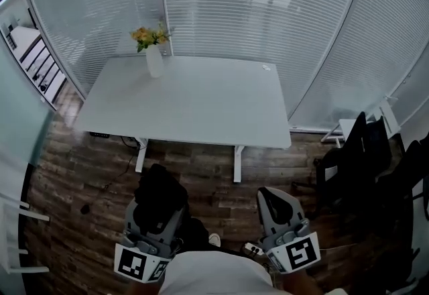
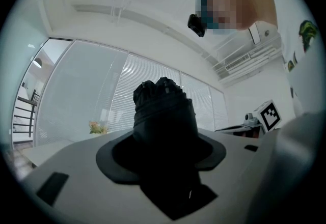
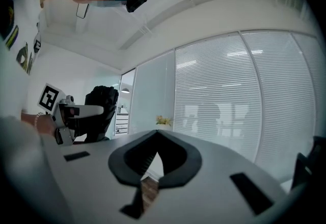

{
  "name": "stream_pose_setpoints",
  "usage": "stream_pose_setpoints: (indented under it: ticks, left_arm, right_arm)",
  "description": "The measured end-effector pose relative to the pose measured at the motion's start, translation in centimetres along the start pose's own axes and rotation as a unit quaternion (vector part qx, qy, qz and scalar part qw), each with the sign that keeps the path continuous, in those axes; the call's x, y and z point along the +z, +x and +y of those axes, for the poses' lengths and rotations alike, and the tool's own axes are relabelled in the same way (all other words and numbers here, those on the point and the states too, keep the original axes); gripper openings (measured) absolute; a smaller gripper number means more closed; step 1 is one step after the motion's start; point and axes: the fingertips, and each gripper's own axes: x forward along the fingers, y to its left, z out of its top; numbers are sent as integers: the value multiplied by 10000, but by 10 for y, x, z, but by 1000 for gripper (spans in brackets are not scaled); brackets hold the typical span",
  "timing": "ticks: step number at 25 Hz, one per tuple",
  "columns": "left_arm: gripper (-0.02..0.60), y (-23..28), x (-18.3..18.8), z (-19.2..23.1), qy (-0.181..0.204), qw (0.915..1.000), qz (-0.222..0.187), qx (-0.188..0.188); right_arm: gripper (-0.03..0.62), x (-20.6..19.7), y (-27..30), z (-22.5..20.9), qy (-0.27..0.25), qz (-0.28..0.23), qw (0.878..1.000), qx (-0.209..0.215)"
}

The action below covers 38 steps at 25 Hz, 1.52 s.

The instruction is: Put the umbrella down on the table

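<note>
Carrying step: left gripper [image 1: 159,214] clamped the folded black umbrella [image 2: 164,111], right gripper [image 1: 273,197] was closed, empty; next, reaching the desk's [image 1: 201,106] near edge.

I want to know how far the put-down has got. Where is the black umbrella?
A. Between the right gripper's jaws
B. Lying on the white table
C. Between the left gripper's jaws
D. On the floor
C: the left gripper view shows the folded black umbrella gripped by the left gripper, short of the white table; the right gripper holds nothing.
</note>
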Motion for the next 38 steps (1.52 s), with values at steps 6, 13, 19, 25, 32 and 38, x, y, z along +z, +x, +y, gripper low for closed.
stream_pose_setpoints:
  ticks: [6,13,19,25,32,38]
  left_arm:
    - [264,23,-4,-3,12,10000,8,-44]
    - [262,53,-13,10,-19,10000,17,-96]
    - [262,88,-23,43,-82,9998,17,-201]
    - [262,133,-31,86,-170,9993,39,-340]
    - [262,192,-31,159,-206,9991,30,-369]
    - [262,251,-41,223,-256,9989,85,-392]
  right_arm:
    - [9,-4,6,-19,12,2,10000,-47]
    - [9,-12,34,-36,-2,40,10000,-33]
    - [9,-17,81,-50,-9,51,9999,-137]
    - [9,-13,146,-63,-65,57,9998,-189]
    - [9,-6,242,-78,-19,85,9998,-172]
    - [9,-5,328,-98,-30,123,9998,-129]
